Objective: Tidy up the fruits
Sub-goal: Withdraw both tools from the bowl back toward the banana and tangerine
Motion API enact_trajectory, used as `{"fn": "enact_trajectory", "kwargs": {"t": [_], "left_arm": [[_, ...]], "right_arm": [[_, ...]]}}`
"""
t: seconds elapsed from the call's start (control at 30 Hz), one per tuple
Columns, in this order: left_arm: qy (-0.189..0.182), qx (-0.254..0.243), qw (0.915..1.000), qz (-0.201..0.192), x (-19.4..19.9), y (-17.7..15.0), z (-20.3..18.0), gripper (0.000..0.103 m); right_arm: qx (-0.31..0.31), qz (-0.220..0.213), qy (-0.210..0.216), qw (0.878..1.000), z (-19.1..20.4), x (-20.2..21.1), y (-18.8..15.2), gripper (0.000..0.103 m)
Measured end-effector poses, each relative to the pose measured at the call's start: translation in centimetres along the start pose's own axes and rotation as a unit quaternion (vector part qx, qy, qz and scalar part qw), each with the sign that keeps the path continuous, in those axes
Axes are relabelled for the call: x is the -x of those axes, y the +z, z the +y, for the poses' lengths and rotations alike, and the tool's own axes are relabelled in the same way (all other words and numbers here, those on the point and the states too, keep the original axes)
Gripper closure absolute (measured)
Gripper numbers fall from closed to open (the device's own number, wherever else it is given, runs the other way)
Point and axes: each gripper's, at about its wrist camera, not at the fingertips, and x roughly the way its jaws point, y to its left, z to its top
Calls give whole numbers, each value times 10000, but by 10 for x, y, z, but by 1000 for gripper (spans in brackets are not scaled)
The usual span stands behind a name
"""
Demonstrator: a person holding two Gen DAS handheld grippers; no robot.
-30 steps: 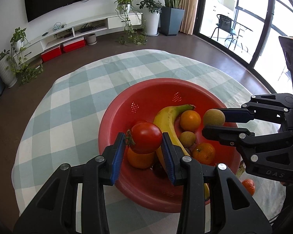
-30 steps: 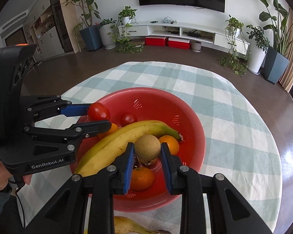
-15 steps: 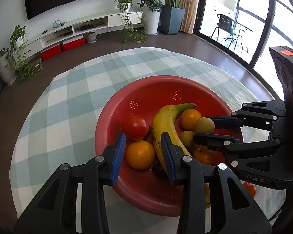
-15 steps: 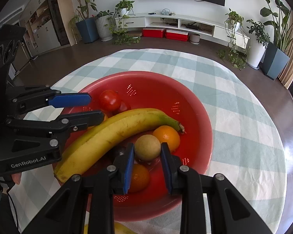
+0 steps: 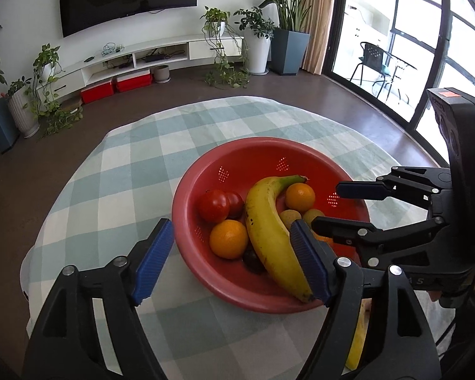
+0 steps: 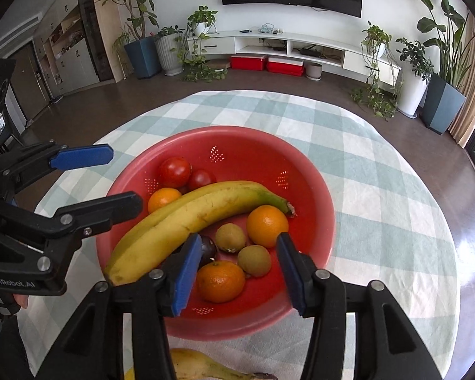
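Observation:
A red colander bowl point(image 5: 253, 148) point(image 6: 313, 190) stands on the checked tablecloth. In it lie a banana point(image 5: 269, 231) point(image 6: 190, 221), two tomatoes point(image 6: 175, 172), oranges point(image 5: 228, 239) point(image 6: 267, 225), two kiwis point(image 6: 230, 237), a tangerine point(image 6: 220, 281) and a dark plum point(image 6: 207, 248). My left gripper point(image 5: 231, 259) is open and empty, over the bowl's near rim. My right gripper point(image 6: 237, 270) is open and empty, just above the tangerine and a kiwi point(image 6: 254, 260). Each gripper shows in the other's view.
A second banana point(image 6: 199, 365) point(image 5: 356, 342) lies on the cloth outside the bowl, by its near edge. The round table point(image 6: 380, 171) has bare cloth around the bowl. Floor, TV unit and potted plants lie beyond.
My left gripper let go of the tomato and my right let go of the kiwi; both fruits now lie in the bowl. Both grippers opened wide and drew back a little.

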Motion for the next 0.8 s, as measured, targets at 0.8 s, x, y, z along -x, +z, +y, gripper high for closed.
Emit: {"fn": "enact_trajectory", "kwargs": {"t": [0.8], "left_arm": [[-75,427,9966,699,26,-122,-104,2]], "right_arm": [[-1502,-783,114,9855,-27,107,-160,26]]}}
